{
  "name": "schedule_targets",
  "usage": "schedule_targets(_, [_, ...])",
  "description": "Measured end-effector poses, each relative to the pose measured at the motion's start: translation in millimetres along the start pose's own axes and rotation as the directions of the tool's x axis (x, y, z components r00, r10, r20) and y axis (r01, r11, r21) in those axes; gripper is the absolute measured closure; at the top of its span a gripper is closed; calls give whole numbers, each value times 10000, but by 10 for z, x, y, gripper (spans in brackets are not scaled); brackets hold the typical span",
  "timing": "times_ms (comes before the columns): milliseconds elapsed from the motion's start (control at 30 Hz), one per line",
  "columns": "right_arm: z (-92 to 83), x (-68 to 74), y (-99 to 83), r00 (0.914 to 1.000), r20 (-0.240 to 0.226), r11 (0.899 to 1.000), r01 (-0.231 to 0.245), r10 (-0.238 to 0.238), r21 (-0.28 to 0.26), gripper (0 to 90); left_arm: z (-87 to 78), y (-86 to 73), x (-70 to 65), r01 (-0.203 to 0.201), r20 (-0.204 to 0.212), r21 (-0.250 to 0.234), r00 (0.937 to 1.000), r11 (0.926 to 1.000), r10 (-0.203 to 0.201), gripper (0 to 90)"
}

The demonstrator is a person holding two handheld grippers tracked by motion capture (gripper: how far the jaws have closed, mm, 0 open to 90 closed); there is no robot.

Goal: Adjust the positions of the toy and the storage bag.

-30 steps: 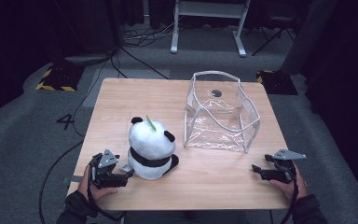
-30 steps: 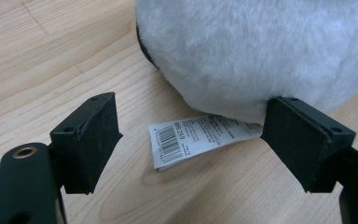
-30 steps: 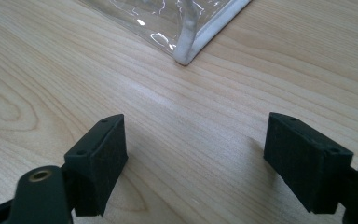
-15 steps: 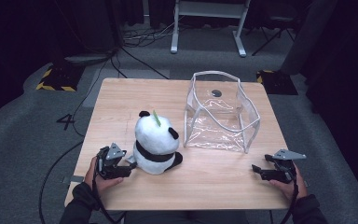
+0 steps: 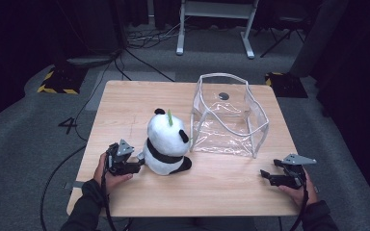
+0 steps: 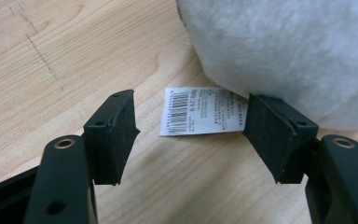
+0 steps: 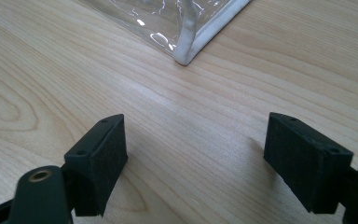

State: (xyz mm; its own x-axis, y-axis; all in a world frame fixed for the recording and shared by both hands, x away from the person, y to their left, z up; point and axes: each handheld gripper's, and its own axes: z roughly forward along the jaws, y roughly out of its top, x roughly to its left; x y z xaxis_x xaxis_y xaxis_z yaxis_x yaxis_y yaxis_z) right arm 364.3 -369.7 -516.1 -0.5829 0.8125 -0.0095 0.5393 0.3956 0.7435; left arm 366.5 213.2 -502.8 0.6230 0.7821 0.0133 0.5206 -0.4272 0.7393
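A black-and-white plush panda with a green sprig on its head sits on the wooden table. My left gripper is low against the panda's left base. In the left gripper view its fingertips stand apart around the panda's white barcode label. The right pad brushes the white fur, and the other pad touches nothing. These jaws narrowed and have just been opening slightly. My right gripper rests open near the table's front right, with bare wood between its fingertips.
A clear plastic bag with white trim stands open at the back right, its near corner just ahead of my right gripper. Cables and a metal stand's legs are on the grey floor beyond the table.
My left gripper slid right, up to the panda's base, and its jaws narrowed. The panda shifted a little right and away. The right gripper stayed put.
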Motion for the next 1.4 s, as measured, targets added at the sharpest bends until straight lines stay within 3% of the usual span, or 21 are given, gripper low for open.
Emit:
schedule_targets(200, [0,1,0,10000,6,10000,3,-3,2,211,-245,-53,-80,260,334,-655,9992,9975,-239,256])
schedule_targets(267, [0,1,0,10000,14,10000,5,-5,3,210,-363,-65,-239,28,460,-1005,9989,9949,18,209])
schedule_targets(300, [0,1,0,10000,14,10000,5,-5,3,210,-363,-65,-239,28,460,-1005,9989,9949,18,195])
schedule_targets(400, [0,1,0,10000,15,10000,4,-4,4,210,-411,-42,-466,-235,780,-1237,9964,9920,333,158])
schedule_targets(700, [0,1,0,10000,13,10000,6,-6,2,210,-294,96,-718,-391,865,-1415,9949,9892,517,158])
schedule_targets(733, [0,1,0,10000,15,10000,6,-6,2,210,-218,137,-747,-363,506,-1289,9978,9910,431,158])
schedule_targets(967, [0,1,0,10000,23,10000,6,-6,3,210,-47,214,-710,-43,125,-1353,9999,9908,60,155])
schedule_targets(1167, [0,1,0,10000,23,10000,7,-7,1,210,54,282,-613,-39,220,-1407,9997,9900,71,153])
schedule_targets(1267, [0,1,0,10000,25,10000,8,-8,1,210,96,321,-572,-243,66,-1390,9997,9900,255,154])
schedule_targets(1400, [1,1,0,10000,29,10000,5,-5,-6,211,170,356,-479,-76,-158,-1350,9999,9908,56,158])
